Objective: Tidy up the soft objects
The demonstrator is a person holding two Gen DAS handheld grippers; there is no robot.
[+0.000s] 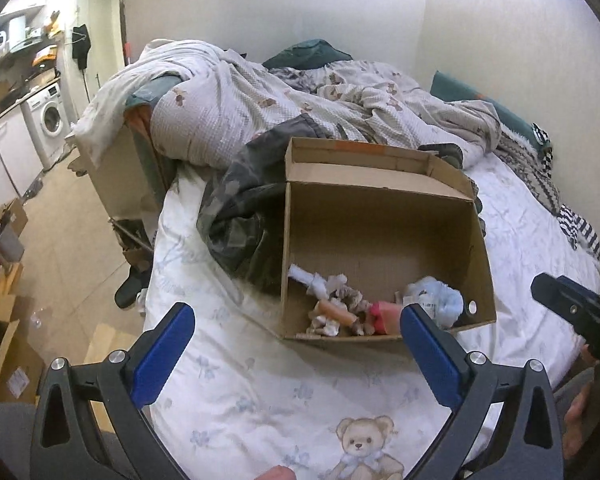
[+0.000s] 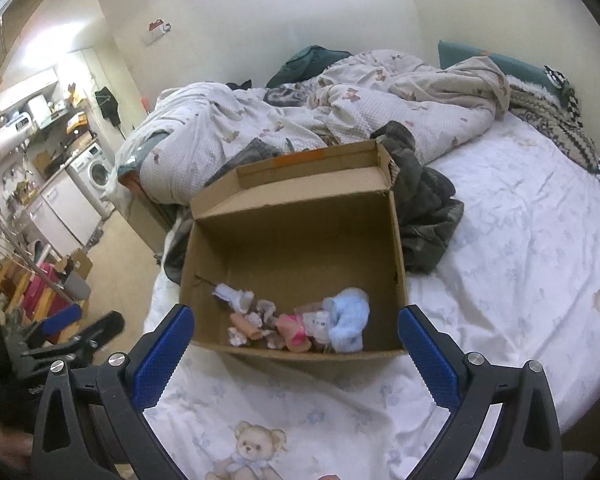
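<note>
An open cardboard box [image 1: 384, 216] [image 2: 296, 236] stands on the bed. Small soft items lie along its near wall: a white piece [image 1: 314, 280] [image 2: 234, 296], a beige and peach bundle [image 1: 340, 312] [image 2: 248, 326], a pink one [image 1: 384, 314] [image 2: 296, 328] and a light blue fluffy one [image 1: 436, 298] [image 2: 348, 320]. My left gripper [image 1: 298, 334] is open and empty, just short of the box. My right gripper [image 2: 296, 340] is open and empty at the box's near edge. The right gripper shows at the right edge of the left wrist view [image 1: 572, 312]; the left one shows at the left edge of the right wrist view [image 2: 68, 332].
A dark camouflage garment [image 1: 240, 216] [image 2: 424, 208] lies against the box. A crumpled quilt [image 1: 260, 96] [image 2: 340, 108] covers the far bed. The white sheet [image 1: 260, 392] [image 2: 500, 280] has a teddy print. Cartons [image 1: 4, 340] and a washing machine [image 1: 50, 120] stand on the left.
</note>
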